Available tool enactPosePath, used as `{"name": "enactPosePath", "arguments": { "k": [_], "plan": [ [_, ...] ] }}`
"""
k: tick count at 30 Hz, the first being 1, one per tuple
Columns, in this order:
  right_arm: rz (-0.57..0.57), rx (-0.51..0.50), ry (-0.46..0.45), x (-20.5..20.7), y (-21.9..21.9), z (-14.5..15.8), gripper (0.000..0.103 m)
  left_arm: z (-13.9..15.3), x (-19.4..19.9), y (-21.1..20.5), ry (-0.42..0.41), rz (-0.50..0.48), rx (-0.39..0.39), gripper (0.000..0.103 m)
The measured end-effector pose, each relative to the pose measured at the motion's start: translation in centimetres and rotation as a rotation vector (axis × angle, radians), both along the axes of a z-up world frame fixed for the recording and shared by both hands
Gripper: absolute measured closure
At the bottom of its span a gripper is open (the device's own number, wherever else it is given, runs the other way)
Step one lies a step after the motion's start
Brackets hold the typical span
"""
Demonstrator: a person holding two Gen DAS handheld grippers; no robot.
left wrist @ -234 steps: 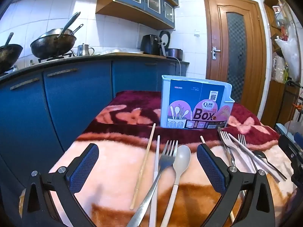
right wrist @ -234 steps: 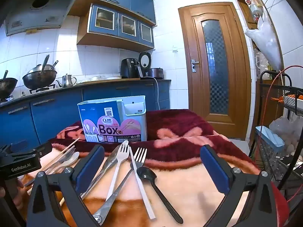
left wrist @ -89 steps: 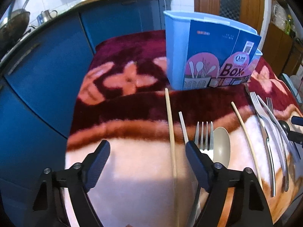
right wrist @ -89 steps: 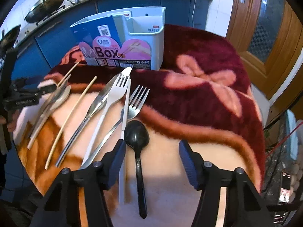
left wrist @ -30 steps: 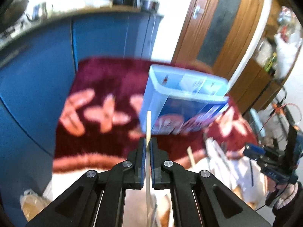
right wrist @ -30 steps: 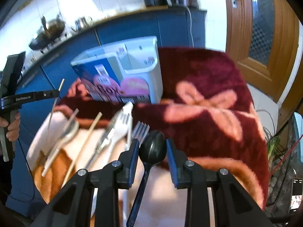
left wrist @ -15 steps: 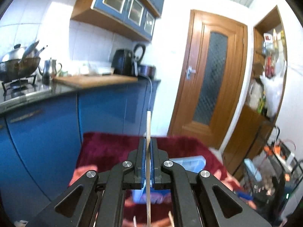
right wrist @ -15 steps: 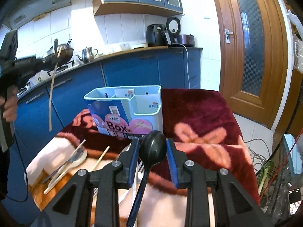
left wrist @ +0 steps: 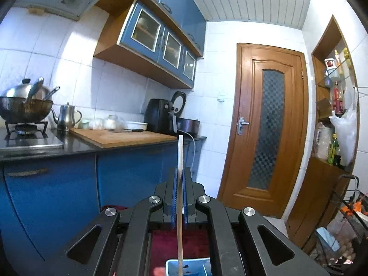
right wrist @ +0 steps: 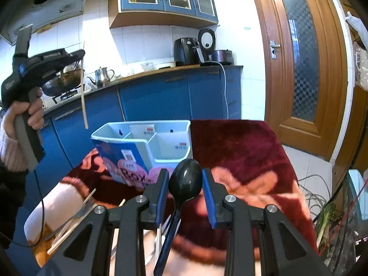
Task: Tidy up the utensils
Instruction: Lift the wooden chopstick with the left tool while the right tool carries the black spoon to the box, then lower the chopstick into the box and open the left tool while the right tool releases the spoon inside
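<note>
Chopstick [left wrist: 179, 161], light, stiff, pinched mid-shaft in left claw [left wrist: 179, 197] above box [right wrist: 147, 142]; right claw [right wrist: 185, 191] grips slick spoon [right wrist: 185, 184] by its bowl.

Chopstick's [left wrist: 179, 241] lower end, box [left wrist: 191, 267] cropped.

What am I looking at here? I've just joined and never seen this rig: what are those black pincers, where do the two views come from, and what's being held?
There is no robot: a person holds a two-finger tool in each hand, with a camera looking along its fingers. In the left wrist view, the left tool is shut on a chopstick held upright, above the blue utensil box. The right wrist view shows the right tool shut on a black spoon, and that same left tool from the side. The box stands on a red floral blanket; a fork and other utensils lie nearby.
</note>
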State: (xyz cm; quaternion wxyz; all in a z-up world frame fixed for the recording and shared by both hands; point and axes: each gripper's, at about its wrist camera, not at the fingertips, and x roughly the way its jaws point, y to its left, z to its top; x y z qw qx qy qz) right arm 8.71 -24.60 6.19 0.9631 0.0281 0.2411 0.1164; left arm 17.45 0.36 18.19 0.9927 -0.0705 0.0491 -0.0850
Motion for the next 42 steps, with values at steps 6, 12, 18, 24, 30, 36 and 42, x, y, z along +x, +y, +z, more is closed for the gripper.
{"name": "enactPosePath", "arguments": {
  "k": [6,12,18,24,30,36,42],
  "plan": [
    [-0.02,-0.024,-0.071,1.9,0.7,1.6,0.071,-3.0,2.6,0.4,0.062,0.008,-0.051,0.099],
    [-0.039,-0.018,-0.183,5.0,1.8,3.6,0.07,-6.1,4.0,0.6,0.124,0.0,-0.07,0.099],
    [-0.045,-0.06,-0.298,7.8,3.9,3.7,0.07,-7.3,4.0,0.6,0.141,-0.003,-0.072,0.099],
    [-0.089,-0.091,-0.358,9.7,5.2,2.1,0.07,-7.9,4.0,0.1,0.149,-0.01,-0.06,0.099],
    [-0.047,-0.09,-0.29,10.3,5.2,0.7,0.069,-8.4,4.1,-0.2,0.183,-0.032,-0.05,0.099],
    [-0.014,-0.082,-0.268,9.2,4.9,0.9,0.055,-8.3,3.9,-0.3,0.235,-0.059,-0.058,0.097],
    [-0.022,-0.043,-0.254,8.2,4.0,2.0,0.054,-7.8,2.8,0.0,0.26,-0.064,-0.062,0.094]
  ]
}}
